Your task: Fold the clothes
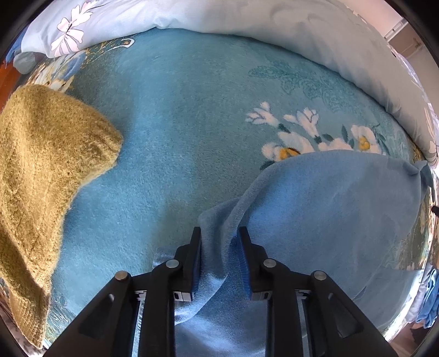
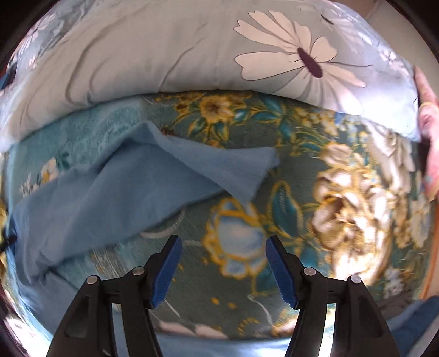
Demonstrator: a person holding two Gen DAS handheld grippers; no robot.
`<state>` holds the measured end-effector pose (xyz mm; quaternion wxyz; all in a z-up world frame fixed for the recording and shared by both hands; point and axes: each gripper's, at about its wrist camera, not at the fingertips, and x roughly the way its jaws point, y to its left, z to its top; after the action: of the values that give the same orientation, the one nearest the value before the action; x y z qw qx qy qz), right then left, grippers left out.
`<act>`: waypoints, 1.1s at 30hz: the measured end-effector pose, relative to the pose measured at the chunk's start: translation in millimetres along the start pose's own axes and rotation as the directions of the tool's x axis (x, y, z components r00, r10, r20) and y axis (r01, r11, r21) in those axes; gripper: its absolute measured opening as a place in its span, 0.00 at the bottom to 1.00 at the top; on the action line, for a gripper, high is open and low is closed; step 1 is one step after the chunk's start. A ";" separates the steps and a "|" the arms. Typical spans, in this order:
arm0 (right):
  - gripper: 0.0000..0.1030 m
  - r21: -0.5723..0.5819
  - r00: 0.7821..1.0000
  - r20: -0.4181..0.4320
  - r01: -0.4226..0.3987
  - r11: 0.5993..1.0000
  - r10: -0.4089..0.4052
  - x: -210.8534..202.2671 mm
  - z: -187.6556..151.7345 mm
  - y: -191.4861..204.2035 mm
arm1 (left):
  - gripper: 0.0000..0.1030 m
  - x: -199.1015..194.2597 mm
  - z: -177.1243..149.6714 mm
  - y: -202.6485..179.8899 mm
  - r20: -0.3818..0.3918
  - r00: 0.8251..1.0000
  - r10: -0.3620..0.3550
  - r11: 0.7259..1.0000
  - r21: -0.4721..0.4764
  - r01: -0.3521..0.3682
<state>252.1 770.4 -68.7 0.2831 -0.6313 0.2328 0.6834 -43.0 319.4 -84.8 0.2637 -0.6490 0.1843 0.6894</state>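
A light blue fleece cloth (image 1: pixel 329 214) lies rumpled on the blue floral blanket (image 1: pixel 178 109). One bunched fold of it runs up between the jaws of my left gripper (image 1: pixel 219 233). The jaws stand slightly apart and the right pad's blue face shows beside the fold, so the fold sits loosely. In the right wrist view the same cloth (image 2: pixel 109 192) lies to the left with a corner flipped over. My right gripper (image 2: pixel 223 241) hangs open over the blanket's flower pattern (image 2: pixel 301 164), to the right of the cloth, with nothing between its fingers.
An olive fuzzy sweater (image 1: pixel 41 164) lies at the left of the bed. A pale flowered quilt (image 1: pixel 247 19) (image 2: pixel 164 55) is heaped along the far side. A person's hand (image 2: pixel 428 123) shows at the right edge. More blue fabric (image 1: pixel 429 302) hangs at the right rim.
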 end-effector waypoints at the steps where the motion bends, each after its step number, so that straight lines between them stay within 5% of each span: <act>1: 0.60 0.011 1.000 0.005 -0.011 1.000 0.011 4.0 4.0 0.7 | 0.25 -0.4 0.1 0.1 0.000 1.000 0.003 1.000 0.001 -0.003; 7: 0.38 0.040 0.998 0.057 -0.004 0.999 0.002 12.1 31.5 2.6 | 0.30 -3.0 1.2 2.1 0.001 1.000 0.011 1.000 -0.001 -0.011; 16: 0.38 0.078 0.993 0.102 0.048 0.996 -0.056 8.1 67.5 -15.6 | 0.33 -7.4 3.0 8.1 0.013 1.000 0.028 0.999 -0.020 -0.027; 26: 0.38 0.317 0.993 0.076 -0.105 0.942 0.085 32.9 44.7 -47.4 | 0.34 -17.4 6.3 19.3 0.027 0.998 0.048 0.998 -0.045 -0.047; 33: 0.38 0.381 0.990 0.101 -0.129 0.915 0.098 37.2 37.8 -52.3 | 0.34 -23.3 9.9 27.9 0.027 0.998 0.049 0.998 -0.042 -0.048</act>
<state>258.5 837.7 -100.0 0.3709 -0.5207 0.3879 0.6640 -67.3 300.2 -63.2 0.2361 -0.6399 0.1820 0.7083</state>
